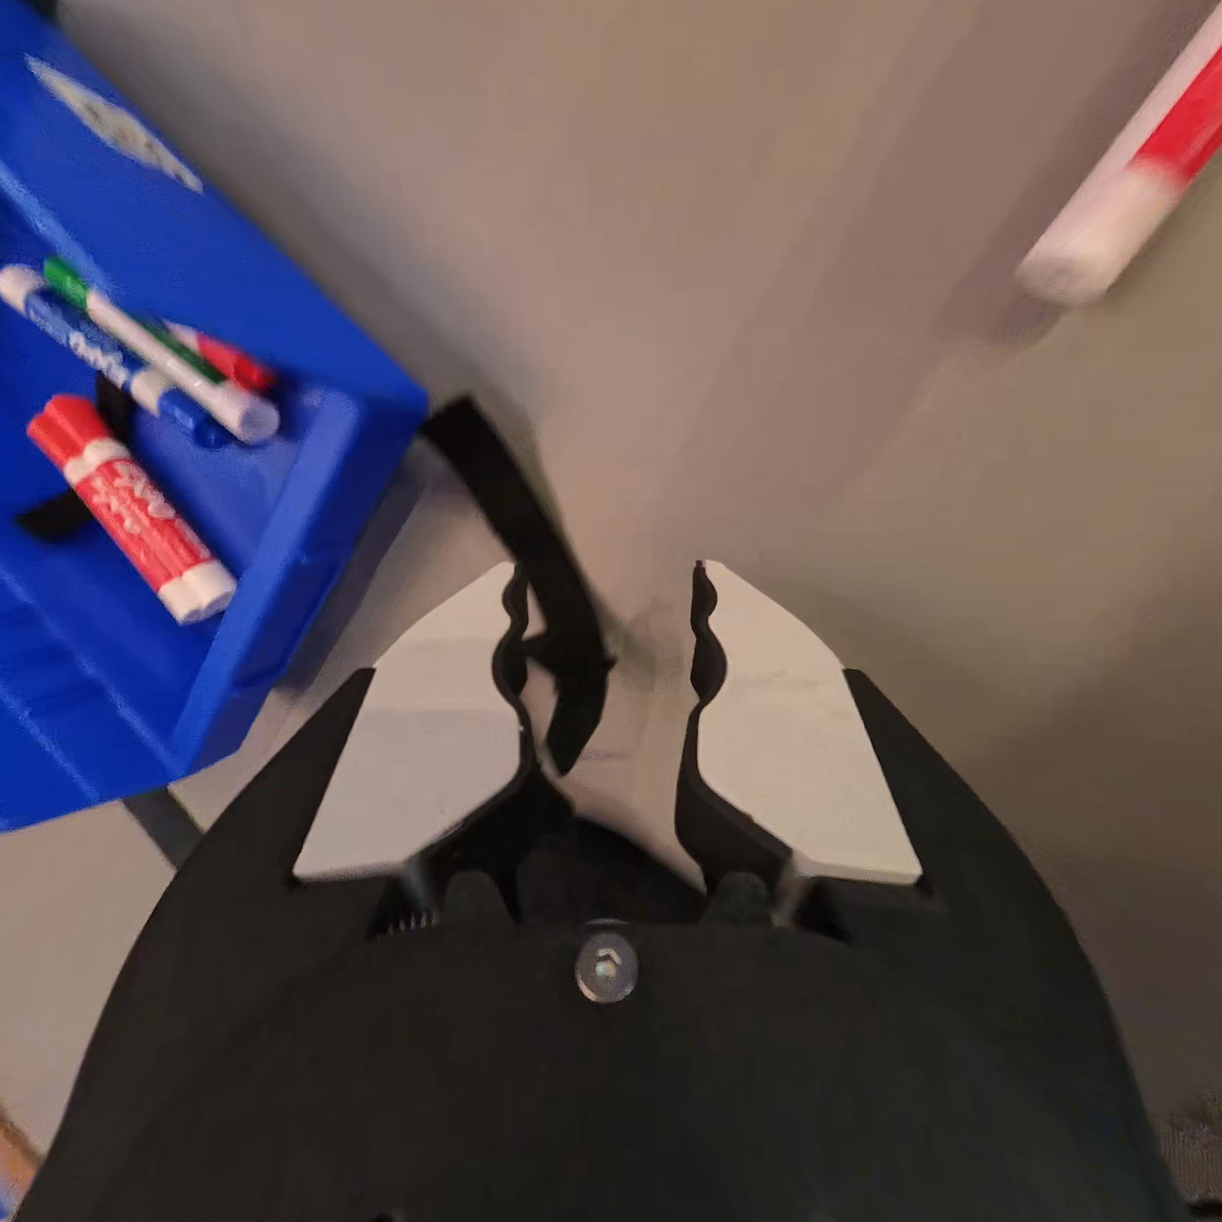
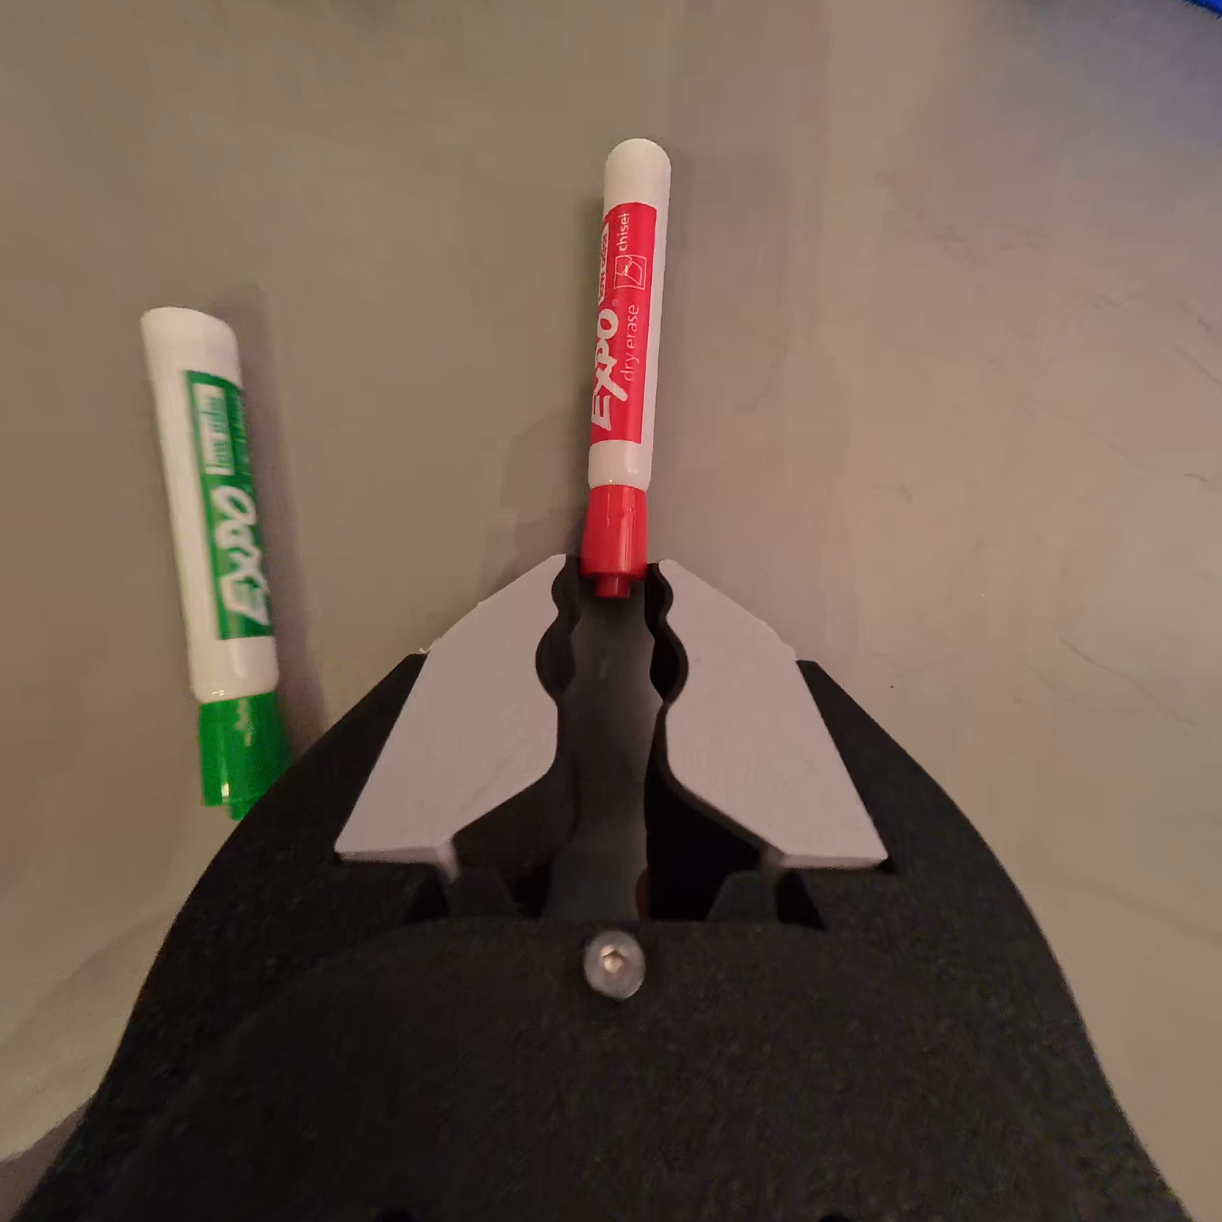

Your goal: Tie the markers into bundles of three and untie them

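My right gripper [image 2: 611, 578] has its jaws pinching the cap end of a red marker [image 2: 625, 344], a green marker [image 2: 218, 549] lying beside it on the surface [image 2: 926, 397]. My left gripper [image 1: 605, 582] hangs spread by a black strap [image 1: 529, 522]; farther off, a blue bin [image 1: 278, 529] holds more markers [image 1: 132, 344].

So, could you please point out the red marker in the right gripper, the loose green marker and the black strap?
red marker [image 2: 625, 330]: right wrist view, on its red label.
green marker [image 2: 225, 516]: right wrist view, on its green label.
black strap [image 1: 522, 522]: left wrist view, mid-length.
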The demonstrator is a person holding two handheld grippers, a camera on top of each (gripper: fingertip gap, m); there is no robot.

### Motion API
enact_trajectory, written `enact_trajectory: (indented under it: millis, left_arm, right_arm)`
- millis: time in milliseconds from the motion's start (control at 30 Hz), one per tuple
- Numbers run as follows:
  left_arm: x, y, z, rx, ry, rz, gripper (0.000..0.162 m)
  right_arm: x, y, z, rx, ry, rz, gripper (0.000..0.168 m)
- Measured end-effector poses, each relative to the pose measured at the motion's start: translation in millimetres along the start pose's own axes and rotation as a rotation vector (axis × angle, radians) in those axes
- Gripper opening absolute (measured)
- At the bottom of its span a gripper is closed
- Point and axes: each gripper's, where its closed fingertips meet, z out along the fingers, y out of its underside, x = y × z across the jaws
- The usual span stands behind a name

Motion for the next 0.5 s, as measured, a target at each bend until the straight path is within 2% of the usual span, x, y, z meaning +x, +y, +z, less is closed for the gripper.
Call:
enact_trajectory:
  millis: [133, 200, 233, 267, 333, 367, 467, 500]
  left_arm:
    - [-25.6, 34.7, 6.7, -0.035, -0.001, 0.014, 0.048]
    - [-25.3, 45.8, 14.3, -0.052, 0.068, 0.015, 0.049]
    - [-21.8, 44.4, 16.7, -0.026, 0.097, 0.036, 0.041]
    - [-19.7, 44.4, 19.7, -0.018, 0.116, 0.043, 0.026]
    - [-27.1, 52.4, 27.9, -0.062, 0.084, 0.03, 0.005]
    - [-29.4, 54.9, 28.4, -0.065, 0.071, 0.042, 0.0]
    - [-35.3, 52.9, 21.6, -0.019, 0.046, 0.02, 0.0]
    - [-38.4, 46.8, 14.2, 0.032, 0.03, 0.017, 0.009]
  right_arm:
    - [0.1, 0.0, -0.1, 0.002, 0.005, -0.006, 0.018]
    - [0.0, 0.0, -0.1, 0.007, 0.008, -0.015, 0.018]
    - [0.0, -0.1, -0.1, 0.008, 0.007, -0.015, 0.018]
    - [0.0, -0.1, -0.1, 0.009, 0.006, -0.016, 0.018]
    - [0.1, 0.0, 0.0, 0.014, 0.004, -0.015, 0.018]
    - [0.0, -0.1, 0.0, 0.018, 0.002, -0.012, 0.018]
    - [0.0, 0.2, -0.1, 0.022, 0.0, -0.017, 0.018]
    - [0.0, 0.3, -0.1, 0.025, -0.005, -0.011, 0.018]
